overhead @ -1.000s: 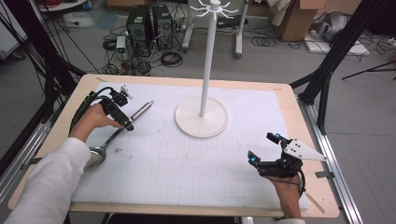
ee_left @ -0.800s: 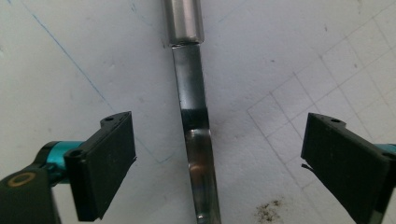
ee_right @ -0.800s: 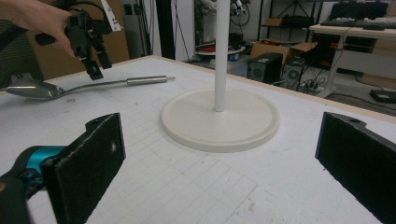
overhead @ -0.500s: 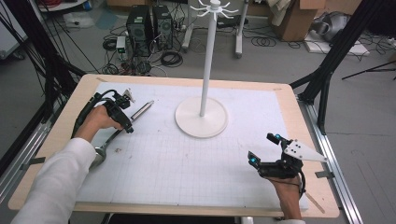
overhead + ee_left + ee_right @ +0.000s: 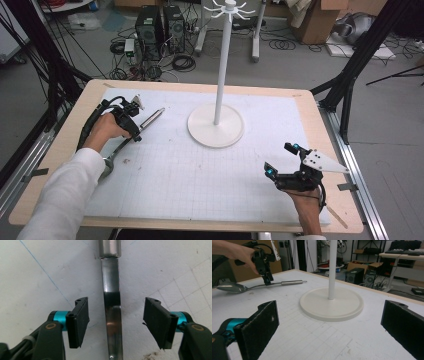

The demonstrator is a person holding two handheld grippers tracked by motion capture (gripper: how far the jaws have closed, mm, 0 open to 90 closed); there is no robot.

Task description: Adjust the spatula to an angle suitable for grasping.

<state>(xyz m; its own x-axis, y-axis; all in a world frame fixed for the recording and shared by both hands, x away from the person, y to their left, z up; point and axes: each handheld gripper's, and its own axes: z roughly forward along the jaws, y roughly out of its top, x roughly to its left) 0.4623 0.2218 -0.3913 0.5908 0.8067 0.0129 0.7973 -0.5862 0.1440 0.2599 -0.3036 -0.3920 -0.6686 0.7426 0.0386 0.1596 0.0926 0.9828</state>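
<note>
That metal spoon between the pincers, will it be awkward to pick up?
Probably a little. The spoon looks polished and thin, so it may slip in the left gripper, whose jaws have just been closing around it. It looks stiff, so it shouldn't bend. Its bowl end might dip.

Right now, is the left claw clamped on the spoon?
Not yet. The left claw has been closing astride the spoon handle, but gaps remain beside both pads.

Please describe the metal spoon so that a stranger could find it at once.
On the white mat, look left of the tall white stand. The spoon lies there slantwise, between the left gripper's open jaws. It is the one shiny metal thing there.
</note>
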